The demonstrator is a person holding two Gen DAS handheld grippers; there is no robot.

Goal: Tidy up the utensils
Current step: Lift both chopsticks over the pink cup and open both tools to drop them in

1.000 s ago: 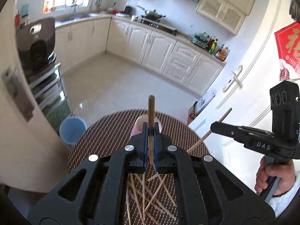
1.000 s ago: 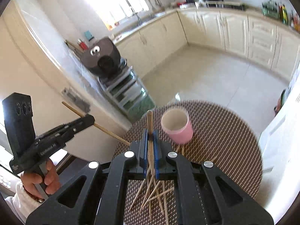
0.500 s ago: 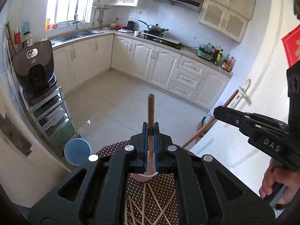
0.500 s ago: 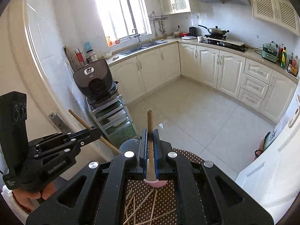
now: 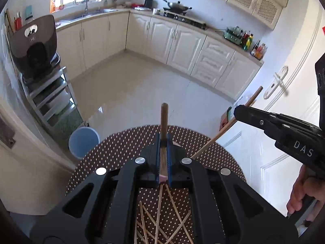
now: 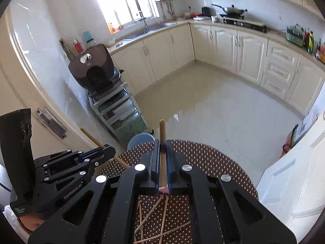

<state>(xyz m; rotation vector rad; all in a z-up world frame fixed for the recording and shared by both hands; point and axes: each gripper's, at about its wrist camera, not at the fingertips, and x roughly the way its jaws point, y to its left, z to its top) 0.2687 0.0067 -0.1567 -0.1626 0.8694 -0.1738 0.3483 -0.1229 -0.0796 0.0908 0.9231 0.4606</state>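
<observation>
Left wrist: tool (image 5: 164, 142) pinches a slim round wooden chopstick (image 5: 164, 120).

Blue bin (image 5: 83, 141) near a metal rack (image 5: 50, 99); wok (image 5: 177, 4) on stove.

The left gripper (image 5: 163, 142) clamps a chopstick (image 5: 164, 118) pointing to twelve o'clock; the right gripper (image 5: 238, 111) at three o'clock grips another chopstick (image 5: 221, 131).
</observation>
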